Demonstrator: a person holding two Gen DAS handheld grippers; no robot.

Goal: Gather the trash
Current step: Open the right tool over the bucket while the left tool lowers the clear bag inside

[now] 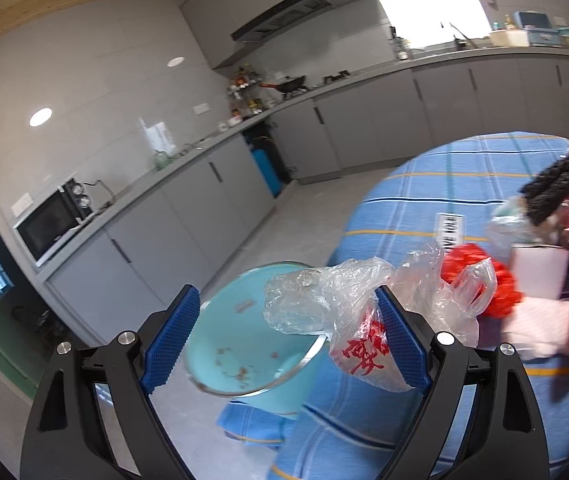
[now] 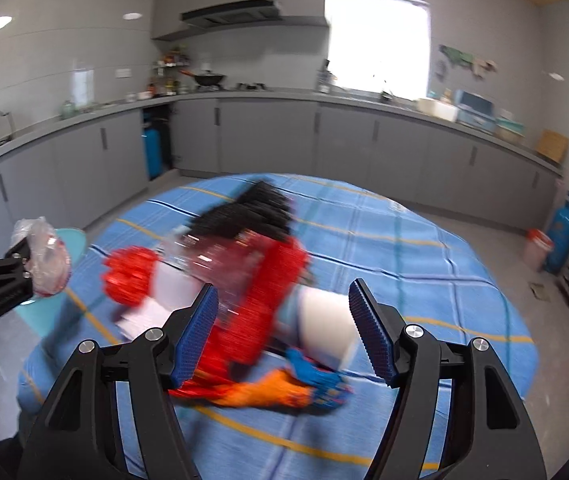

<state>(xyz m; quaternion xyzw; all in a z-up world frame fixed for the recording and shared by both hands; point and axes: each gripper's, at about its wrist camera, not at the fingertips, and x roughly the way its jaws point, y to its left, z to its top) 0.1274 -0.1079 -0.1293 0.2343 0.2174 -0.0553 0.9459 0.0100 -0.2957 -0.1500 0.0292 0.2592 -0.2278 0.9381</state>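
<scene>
over the table edge, left gripper [image 1: 284, 340] has jaws spread wide, blue pads well apart. clear bag [image 1: 336, 304] with red print is draped over the right finger [image 1: 400, 340], crumpled bulk between the pads, nothing pressing on it from the left pad. so not clamped, just hanging on one finger. below it, teal bin [image 1: 252, 344] with metal rim, a few crumbs inside; it sits on the floor against the table at 6 o'clock of the bag. table [image 1: 424, 192] has a blue plaid cloth. in the left view the trash pile is at 3 o'clock: red crumpled piece [image 1: 500, 292], white box [image 1: 540, 268], black knitted item [image 1: 564, 176] on top. right gripper [image 2: 284, 328] also parted, pads not touching anything, hovering above the pile; heavy motion blur there. between its fingers: red bag [image 2: 268, 304] and a white roll [image 2: 324, 328], both lying on the cloth, not gripped. orange-and-blue glove [image 2: 284, 392] at 6 o'clock of the roll. black item at 12 o'clock of the pile, red crumpled piece at 9. left gripper with the clear bag shows at the far 9 o'clock edge of the right view, over the bin. kitchen counter [image 2: 284, 98] runs behind.
</scene>
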